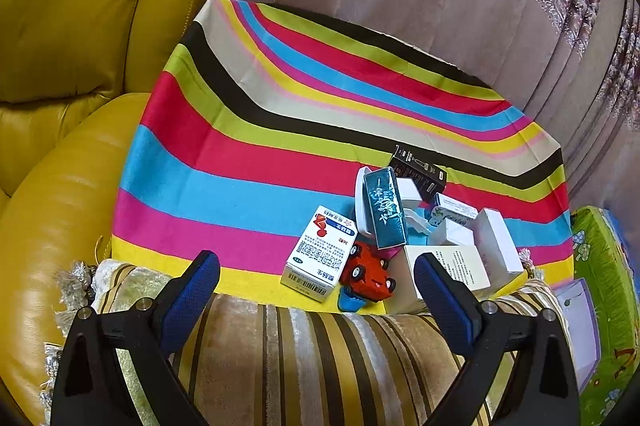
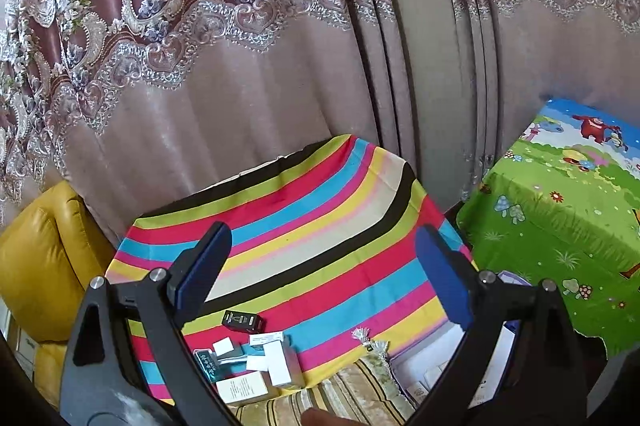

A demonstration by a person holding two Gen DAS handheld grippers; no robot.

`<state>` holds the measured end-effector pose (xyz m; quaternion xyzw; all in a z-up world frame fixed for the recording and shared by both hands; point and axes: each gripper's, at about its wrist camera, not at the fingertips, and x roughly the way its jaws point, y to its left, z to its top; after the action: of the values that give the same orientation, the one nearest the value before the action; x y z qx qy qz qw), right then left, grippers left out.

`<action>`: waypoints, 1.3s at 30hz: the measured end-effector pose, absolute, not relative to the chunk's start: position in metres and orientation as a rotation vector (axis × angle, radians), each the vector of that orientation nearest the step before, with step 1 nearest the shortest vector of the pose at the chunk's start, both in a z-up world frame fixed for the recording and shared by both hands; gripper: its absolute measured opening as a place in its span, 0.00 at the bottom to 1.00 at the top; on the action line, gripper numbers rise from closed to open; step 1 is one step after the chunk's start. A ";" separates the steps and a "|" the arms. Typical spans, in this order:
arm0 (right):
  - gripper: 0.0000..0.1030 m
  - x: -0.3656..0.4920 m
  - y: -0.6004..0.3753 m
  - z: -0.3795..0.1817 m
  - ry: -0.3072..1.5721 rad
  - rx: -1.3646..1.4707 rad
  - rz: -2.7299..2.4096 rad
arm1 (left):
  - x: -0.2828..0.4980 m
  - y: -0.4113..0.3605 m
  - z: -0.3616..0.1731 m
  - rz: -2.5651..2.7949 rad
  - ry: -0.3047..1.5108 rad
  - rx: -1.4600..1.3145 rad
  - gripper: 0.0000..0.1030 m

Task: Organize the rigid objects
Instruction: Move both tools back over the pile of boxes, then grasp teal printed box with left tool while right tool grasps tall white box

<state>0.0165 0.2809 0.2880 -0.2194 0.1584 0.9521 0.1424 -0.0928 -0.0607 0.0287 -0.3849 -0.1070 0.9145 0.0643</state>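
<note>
The white medicine box bears Chinese print and a barcode, too small and tilted to read.

Both views are bright and evenly lit, with soft, weak shadows. White glare lies on the yellow leather armchair, to the left of the left hand-held gripper. The fisheye lens bends the striped cloth and the curtain strongly, and the corners are black. The small boxes are sharp.

One red toy car, one black box, one teal box, several white boxes.
</note>
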 end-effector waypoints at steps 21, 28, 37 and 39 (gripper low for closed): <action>0.92 0.033 0.261 0.259 0.436 -0.635 2.838 | -0.096 -0.056 0.035 2.762 -0.310 -1.111 0.96; 0.92 -0.026 0.226 0.131 0.154 -1.133 2.732 | -0.109 -0.031 0.043 2.734 -0.296 -1.046 0.96; 0.91 -0.055 0.189 0.021 0.058 -1.494 2.754 | -0.140 -0.001 0.025 2.605 -0.309 -1.127 0.73; 0.91 -0.058 0.187 0.016 0.060 -1.504 2.772 | -0.148 0.001 0.019 2.571 -0.347 -1.170 0.66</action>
<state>-0.0583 0.1865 0.0158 -0.4768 0.0191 0.8788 -0.0063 -0.1481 0.0008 0.0191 -0.4067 -0.1204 0.8935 0.1474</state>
